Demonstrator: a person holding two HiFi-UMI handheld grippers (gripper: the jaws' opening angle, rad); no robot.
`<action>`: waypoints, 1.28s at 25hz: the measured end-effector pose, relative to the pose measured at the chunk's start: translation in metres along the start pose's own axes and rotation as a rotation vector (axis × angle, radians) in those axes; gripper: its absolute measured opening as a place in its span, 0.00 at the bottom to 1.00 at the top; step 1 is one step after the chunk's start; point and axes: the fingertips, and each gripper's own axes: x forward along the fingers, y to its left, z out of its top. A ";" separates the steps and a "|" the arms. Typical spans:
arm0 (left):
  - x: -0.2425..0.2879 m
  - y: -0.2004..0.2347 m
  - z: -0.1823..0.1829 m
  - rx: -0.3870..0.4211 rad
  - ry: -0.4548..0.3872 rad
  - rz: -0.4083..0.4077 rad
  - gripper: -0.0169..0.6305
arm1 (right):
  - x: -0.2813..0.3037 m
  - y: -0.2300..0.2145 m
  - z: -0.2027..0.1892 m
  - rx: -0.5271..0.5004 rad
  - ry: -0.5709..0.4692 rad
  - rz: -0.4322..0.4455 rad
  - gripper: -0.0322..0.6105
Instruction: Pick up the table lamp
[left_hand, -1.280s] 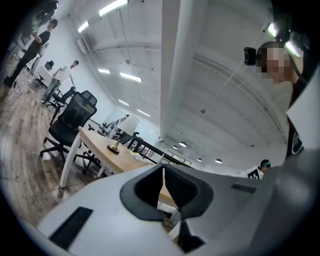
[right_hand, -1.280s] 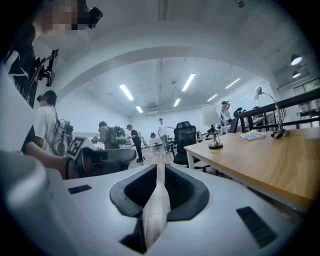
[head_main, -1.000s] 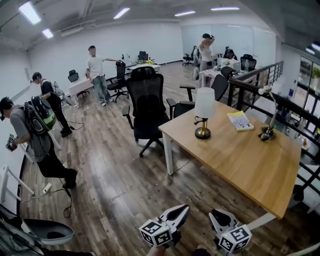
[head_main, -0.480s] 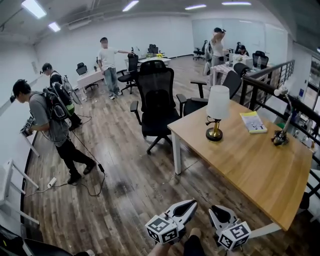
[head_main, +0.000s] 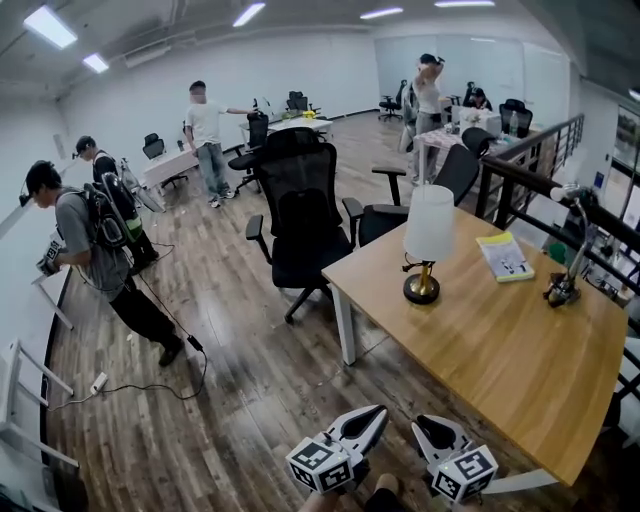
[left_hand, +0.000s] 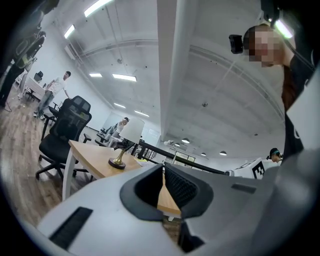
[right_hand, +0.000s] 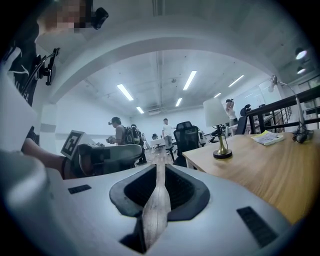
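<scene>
Where the light wooden worktop (head_main: 500, 345) runs toward its far left corner, one table lamp (head_main: 428, 238) stands upright near the left edge. It has a white tapered shade over a thin brass stem and a round brass foot. On the same worktop lie one yellow-green book (head_main: 505, 257), well to the lamp's right, and one gooseneck desk lamp (head_main: 564, 291) on a dark base at the far right edge. Two black office chairs (head_main: 298, 215) stand just beyond the lamp's corner. Four people stand across the wooden plank floor (head_main: 230, 340) behind. Bare worktop and its near corner lie between the lamp and the two grippers. The left gripper (head_main: 377, 413) and the right gripper (head_main: 421, 428) hang low beside each other, well apart from the lamp. Each has its fingers closed on nothing.
</scene>
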 end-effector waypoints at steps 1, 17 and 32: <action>0.008 0.004 0.002 -0.002 0.001 -0.001 0.05 | 0.005 -0.007 0.002 0.000 0.003 0.000 0.16; 0.103 0.070 0.008 -0.029 0.050 -0.037 0.05 | 0.082 -0.086 0.025 0.044 0.010 0.064 0.16; 0.128 0.110 0.002 -0.109 0.104 -0.015 0.06 | 0.127 -0.115 0.007 0.117 0.066 0.040 0.16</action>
